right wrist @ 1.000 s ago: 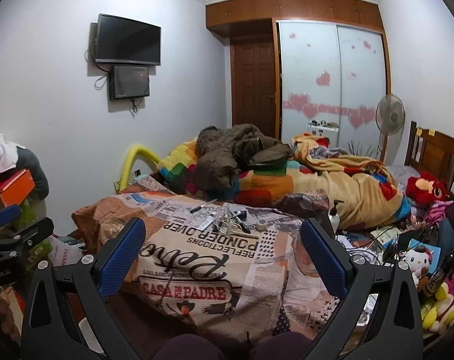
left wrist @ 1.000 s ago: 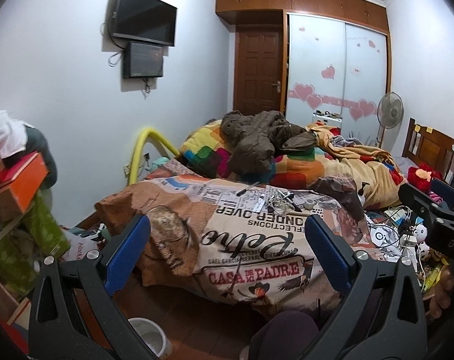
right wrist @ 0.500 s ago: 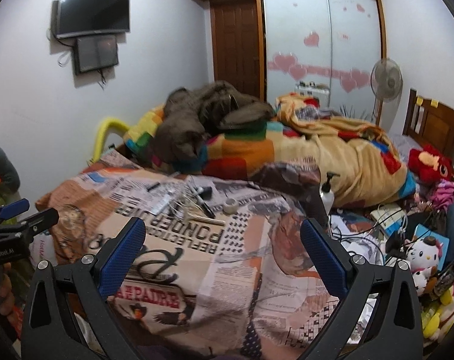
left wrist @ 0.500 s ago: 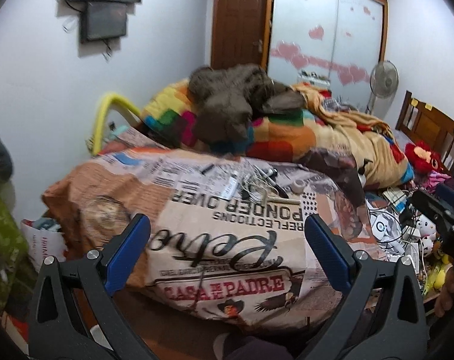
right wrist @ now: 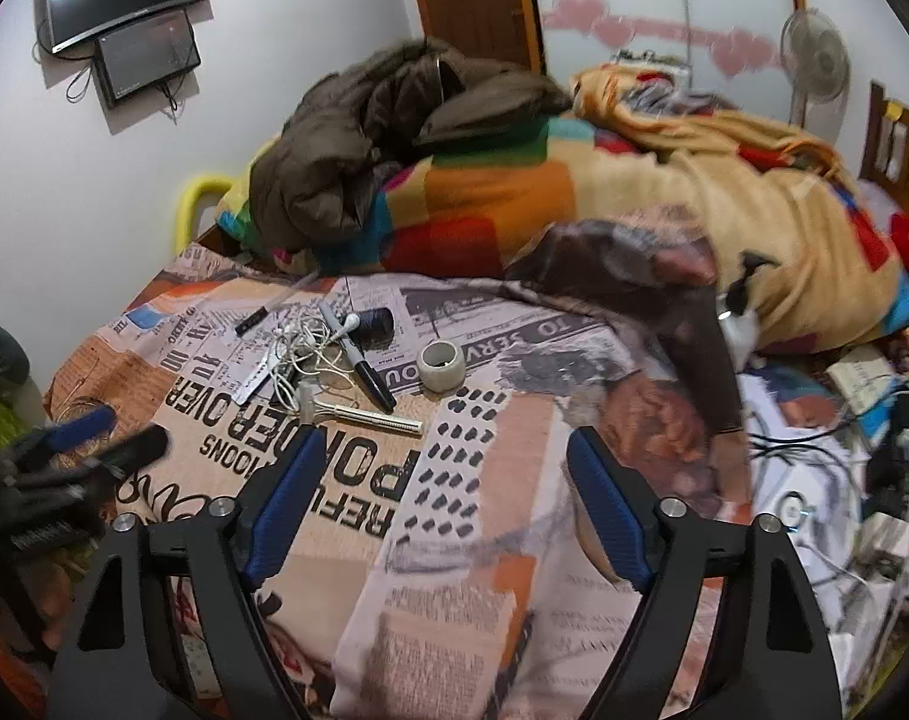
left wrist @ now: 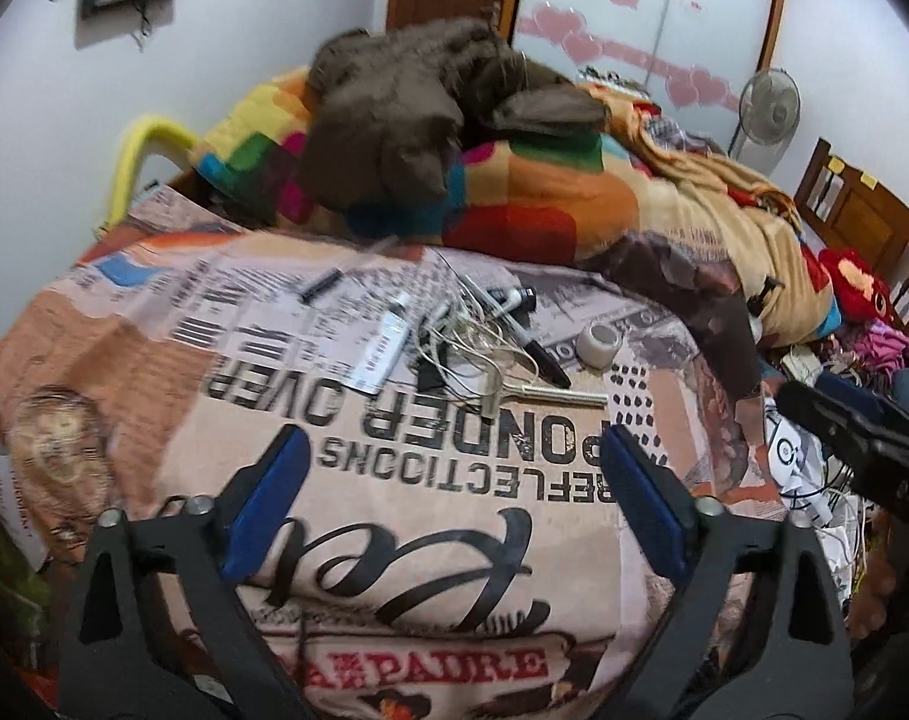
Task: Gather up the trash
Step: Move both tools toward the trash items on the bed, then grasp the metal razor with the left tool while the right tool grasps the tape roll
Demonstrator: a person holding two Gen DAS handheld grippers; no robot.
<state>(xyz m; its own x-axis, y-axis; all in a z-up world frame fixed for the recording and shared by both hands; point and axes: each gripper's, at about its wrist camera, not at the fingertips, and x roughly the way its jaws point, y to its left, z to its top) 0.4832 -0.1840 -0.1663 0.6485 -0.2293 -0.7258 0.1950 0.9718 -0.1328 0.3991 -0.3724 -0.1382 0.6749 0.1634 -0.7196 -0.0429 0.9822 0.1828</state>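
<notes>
Bed point(left wrist: 154, 396), printed cover: trash cluster mid-bed, namely marker point(right wrist: 367, 367), tape roll point(right wrist: 441, 365), razor point(right wrist: 358, 414), tangled earphones point(right wrist: 301, 354). Left claw point(left wrist: 451, 498) and right claw point(right wrist: 442, 504): both now nearer the cluster than a second ago, jaws just narrowing, still apart and empty. Pickup judged imminent.

Bare printed bedspread point(left wrist: 430, 498) before small clutter pile point(left wrist: 454, 342), heaped blankets point(right wrist: 574, 192) walling the far side

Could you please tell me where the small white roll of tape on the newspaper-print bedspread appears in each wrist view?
Left wrist view: the small white roll of tape lies right of centre, just right of the black marker pen.
Right wrist view: the tape roll lies near centre, again right of the marker.
Shared landmark: the white disposable razor below both.
</notes>
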